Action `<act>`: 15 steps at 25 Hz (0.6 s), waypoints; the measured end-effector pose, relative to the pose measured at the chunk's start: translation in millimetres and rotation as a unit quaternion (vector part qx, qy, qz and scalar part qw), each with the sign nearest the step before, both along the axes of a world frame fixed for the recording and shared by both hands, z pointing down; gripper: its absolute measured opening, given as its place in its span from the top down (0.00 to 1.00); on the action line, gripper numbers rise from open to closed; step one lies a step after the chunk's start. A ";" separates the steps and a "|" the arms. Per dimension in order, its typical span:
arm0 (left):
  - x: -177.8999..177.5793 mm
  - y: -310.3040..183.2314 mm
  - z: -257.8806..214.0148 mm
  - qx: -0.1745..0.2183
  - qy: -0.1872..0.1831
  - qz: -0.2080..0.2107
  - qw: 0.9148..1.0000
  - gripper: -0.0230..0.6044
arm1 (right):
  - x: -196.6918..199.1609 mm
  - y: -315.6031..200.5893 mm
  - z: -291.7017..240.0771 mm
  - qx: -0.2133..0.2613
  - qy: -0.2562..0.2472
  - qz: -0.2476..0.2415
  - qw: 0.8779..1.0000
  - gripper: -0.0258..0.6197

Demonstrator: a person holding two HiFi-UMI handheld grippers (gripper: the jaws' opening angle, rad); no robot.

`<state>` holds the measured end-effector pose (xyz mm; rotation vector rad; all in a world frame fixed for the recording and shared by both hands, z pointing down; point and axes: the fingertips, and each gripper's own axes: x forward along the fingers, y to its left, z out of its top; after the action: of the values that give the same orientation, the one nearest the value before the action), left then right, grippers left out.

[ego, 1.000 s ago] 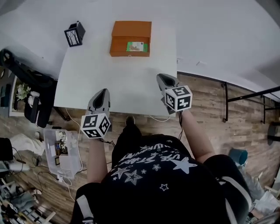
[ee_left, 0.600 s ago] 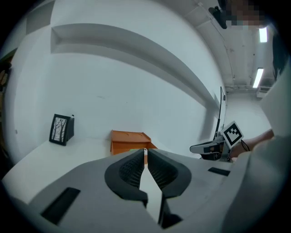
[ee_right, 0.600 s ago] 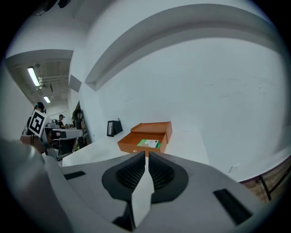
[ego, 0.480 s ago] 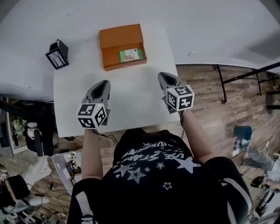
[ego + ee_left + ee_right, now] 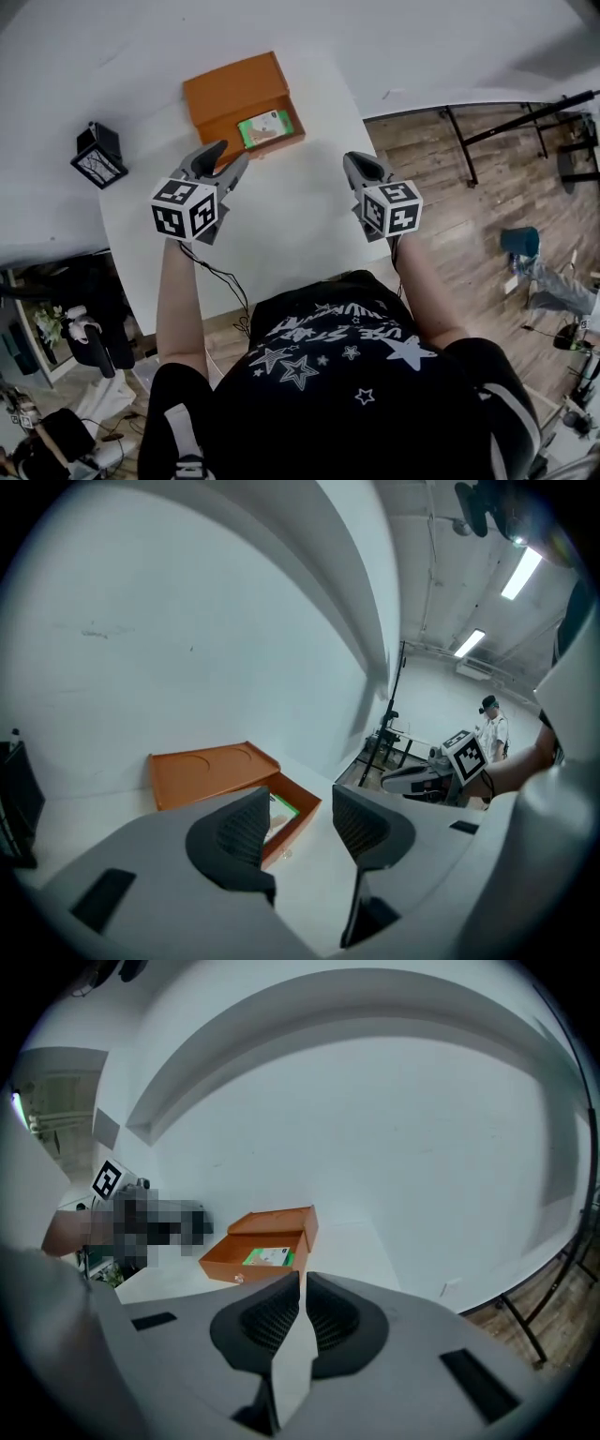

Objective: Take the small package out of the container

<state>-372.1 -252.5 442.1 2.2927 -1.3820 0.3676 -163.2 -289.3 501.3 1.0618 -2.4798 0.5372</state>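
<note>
An orange box (image 5: 225, 92) stands open at the far side of the white table (image 5: 281, 220), its lid folded back. A small green and white package (image 5: 265, 128) lies inside it, also seen in the left gripper view as the package (image 5: 282, 812) and in the right gripper view as the package (image 5: 268, 1257). My left gripper (image 5: 228, 157) hovers just short of the box's near left corner. Its jaws are opening, with nothing between them (image 5: 300, 823). My right gripper (image 5: 357, 167) hangs over the table's right part, shut and empty (image 5: 300, 1312).
A small black lantern-like frame (image 5: 97, 156) stands on the table's far left. The table's right edge drops to a wooden floor with a black metal stand (image 5: 487, 131). A person (image 5: 490, 729) stands far off in the room.
My left gripper has moved forward to the box and its jaws have parted from shut. The right gripper has stayed about where it was, still shut.
</note>
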 end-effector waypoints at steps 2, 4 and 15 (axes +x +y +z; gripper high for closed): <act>0.5 -14.1 6.6 -0.013 0.000 0.017 1.000 0.50 | 1.6 -5.3 3.8 -0.005 0.005 0.009 1.000 0.88; 2.9 -24.9 13.4 -0.023 -0.002 0.035 0.999 0.44 | 2.4 -10.2 7.1 -0.009 0.008 0.016 1.000 0.88; 1.8 -67.1 61.9 -0.111 -0.074 0.109 0.985 0.38 | -5.3 -30.8 26.4 -0.033 0.001 0.033 0.999 0.88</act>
<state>-370.3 -319.6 504.0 2.2715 -1.0933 0.7370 -168.5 -320.0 527.7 1.1213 -2.4147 0.6325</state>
